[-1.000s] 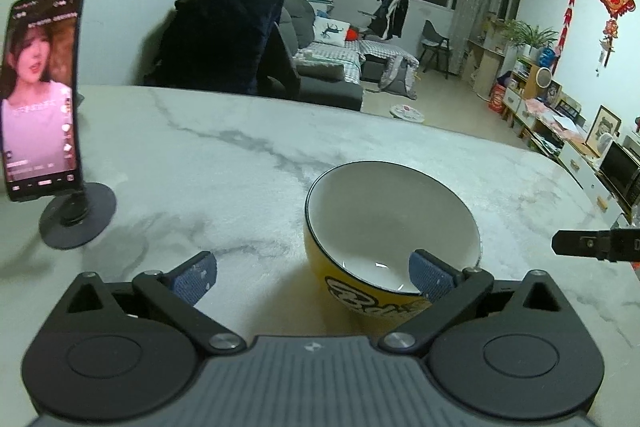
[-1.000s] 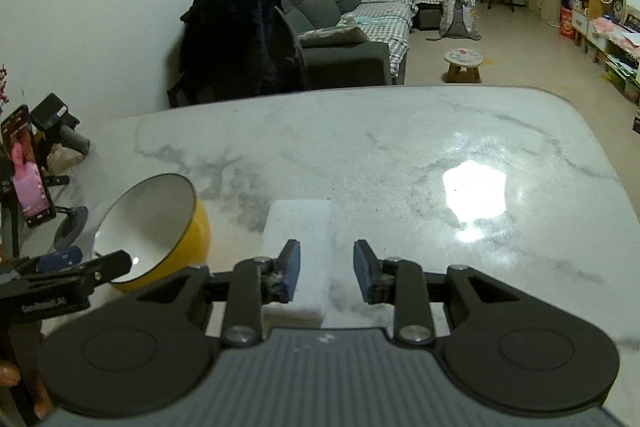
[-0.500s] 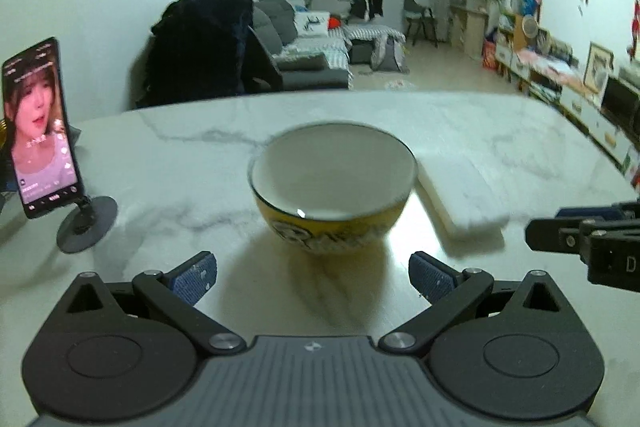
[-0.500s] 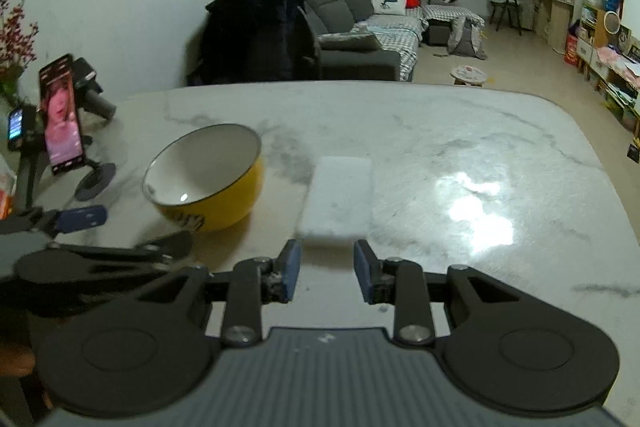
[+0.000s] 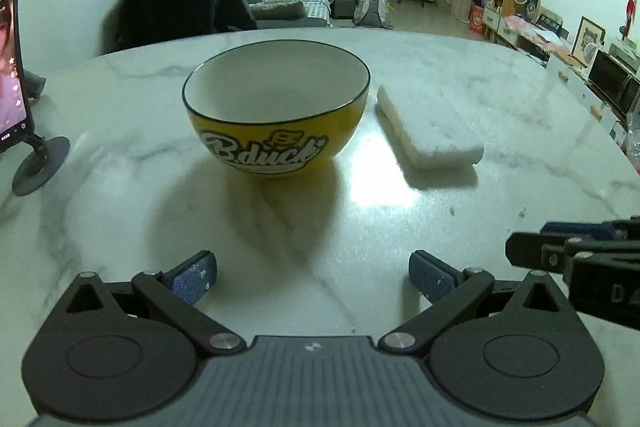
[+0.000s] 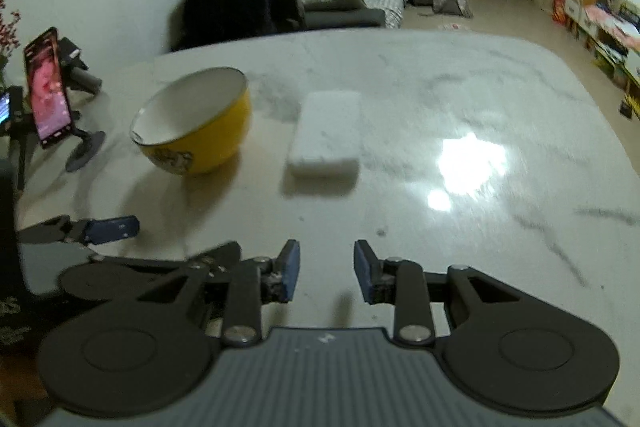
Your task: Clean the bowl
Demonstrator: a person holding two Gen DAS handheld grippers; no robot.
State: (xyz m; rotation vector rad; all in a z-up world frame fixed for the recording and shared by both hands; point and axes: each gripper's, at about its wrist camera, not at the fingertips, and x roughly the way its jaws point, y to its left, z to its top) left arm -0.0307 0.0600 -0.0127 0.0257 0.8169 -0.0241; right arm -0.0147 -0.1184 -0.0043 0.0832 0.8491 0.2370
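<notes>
Yellow bowl upright on marble table, white sponge beside it

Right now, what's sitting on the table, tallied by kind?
Bowls: 1, the yellow bowl
Sponges: 1, the white sponge
Phones on stands: 1, the phone
Total: 3 on the marble table; a dark device behind the phone is too unclear to count.

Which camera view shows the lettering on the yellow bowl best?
The left wrist view: the yellow bowl faces it squarely and its lettering is sharp. In the right wrist view the bowl sits off to the side, its print blurred and unreadable.
</notes>
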